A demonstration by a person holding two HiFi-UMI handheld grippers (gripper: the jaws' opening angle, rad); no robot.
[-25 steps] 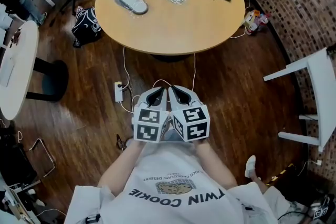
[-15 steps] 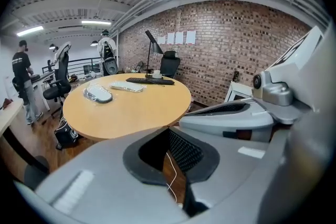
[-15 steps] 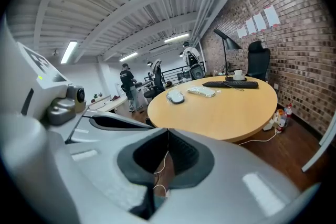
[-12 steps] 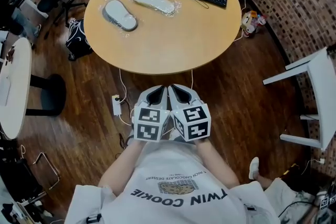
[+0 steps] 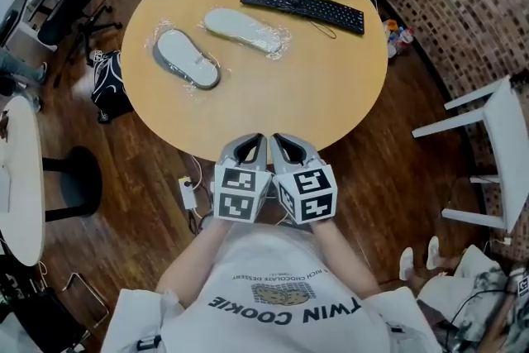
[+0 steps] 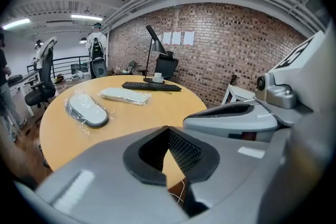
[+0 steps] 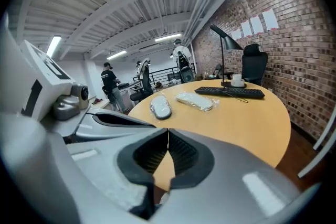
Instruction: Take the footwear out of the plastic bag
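head view, left gripper (image 5: 254,140) and right gripper (image 5: 281,140) side by side at round table (image 5: 289,87) edge, both jaw pairs pressed together, empty, near bagged slipper (image 5: 188,58), far bagged slipper (image 5: 243,30) well ahead

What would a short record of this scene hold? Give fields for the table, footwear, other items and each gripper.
table: round, wooden
footwear: nearer slipper and farther slipper, pale, each wrapped in clear plastic, lying apart on the table
keyboard: black, at the far side of the table
left gripper: shut, empty, by the table's near edge
right gripper: shut, empty, beside the left gripper
task: not yet begun; both slippers bagged
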